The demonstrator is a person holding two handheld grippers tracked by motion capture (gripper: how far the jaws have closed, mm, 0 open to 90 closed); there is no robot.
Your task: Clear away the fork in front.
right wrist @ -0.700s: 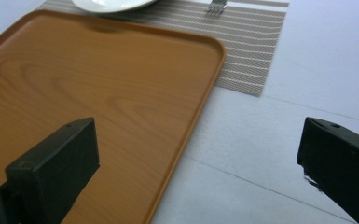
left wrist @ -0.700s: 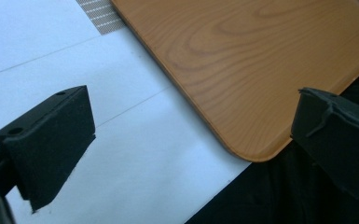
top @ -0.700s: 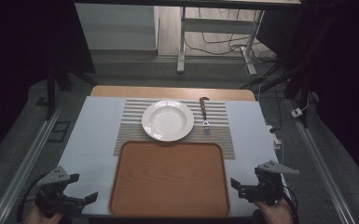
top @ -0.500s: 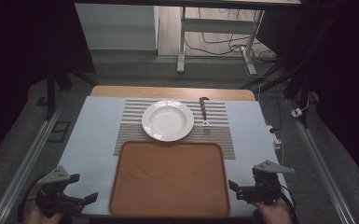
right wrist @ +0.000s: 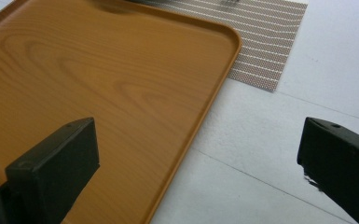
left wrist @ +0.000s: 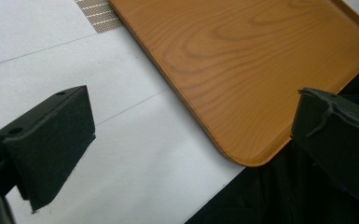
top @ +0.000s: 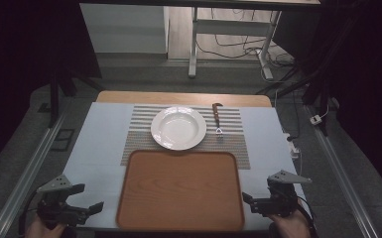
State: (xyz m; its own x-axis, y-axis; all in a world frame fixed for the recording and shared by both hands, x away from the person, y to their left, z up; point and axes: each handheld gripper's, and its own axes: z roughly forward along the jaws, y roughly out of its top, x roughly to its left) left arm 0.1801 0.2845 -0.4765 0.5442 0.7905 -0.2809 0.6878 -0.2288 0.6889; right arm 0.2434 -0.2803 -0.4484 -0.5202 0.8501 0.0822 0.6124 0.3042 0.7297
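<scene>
A wooden tray lies at the table's near edge, bare inside; its near left corner and its far right corner show up close. Behind it a white plate sits on a striped placemat, with a fork to its right. My left gripper hovers by the tray's near left corner, open and holding nothing. My right gripper sits just off the tray's right rim, also open and holding nothing. Both point inward at the tray.
A white sheet covers the tabletop under the mat and tray. The table's front edge runs right below the left gripper. Metal rails flank the table. A desk frame and cables stand on the floor beyond.
My right gripper has dropped slightly toward the near edge. The left gripper, tray, plate and fork have stayed put.
</scene>
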